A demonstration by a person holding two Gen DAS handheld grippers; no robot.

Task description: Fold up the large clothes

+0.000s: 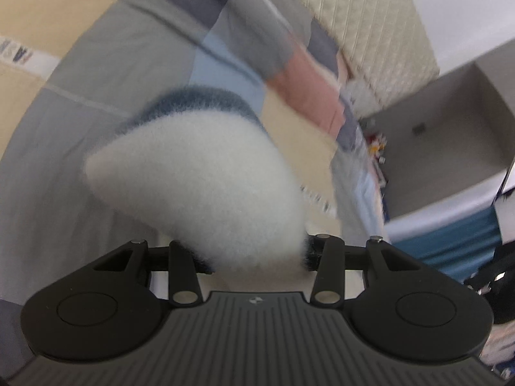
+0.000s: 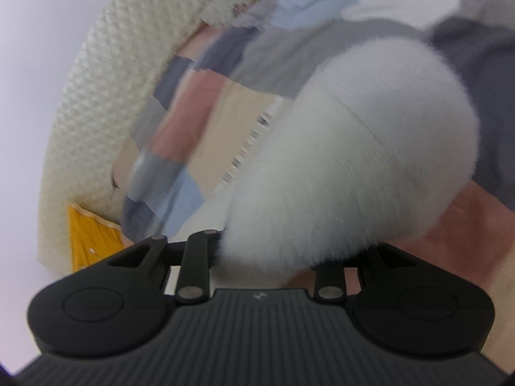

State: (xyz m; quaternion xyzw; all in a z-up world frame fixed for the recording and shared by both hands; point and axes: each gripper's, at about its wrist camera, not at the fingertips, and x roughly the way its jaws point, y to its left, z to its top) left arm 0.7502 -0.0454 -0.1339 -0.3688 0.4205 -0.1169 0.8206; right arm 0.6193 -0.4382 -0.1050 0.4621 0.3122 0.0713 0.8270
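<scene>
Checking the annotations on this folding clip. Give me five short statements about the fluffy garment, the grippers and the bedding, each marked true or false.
1. The left gripper grips the fluffy white garment. True.
2. The right gripper is empty. False: white fleece fills it.
3. The garment has a blue band in the left wrist view. True.
4. The patchwork quilt beneath is plain black. False: pink, grey, blue and beige patches.
5. A yellow item shows in the right wrist view. True.

Showing: 2 grippers, left gripper (image 1: 257, 257) & right gripper (image 2: 267, 254), each gripping a fold of 1 fluffy white garment (image 1: 199, 186). 1 patchwork quilt (image 1: 96, 74) lying under. 1 quilted cream headboard (image 1: 363, 22), 1 yellow cushion (image 2: 90, 238).
</scene>
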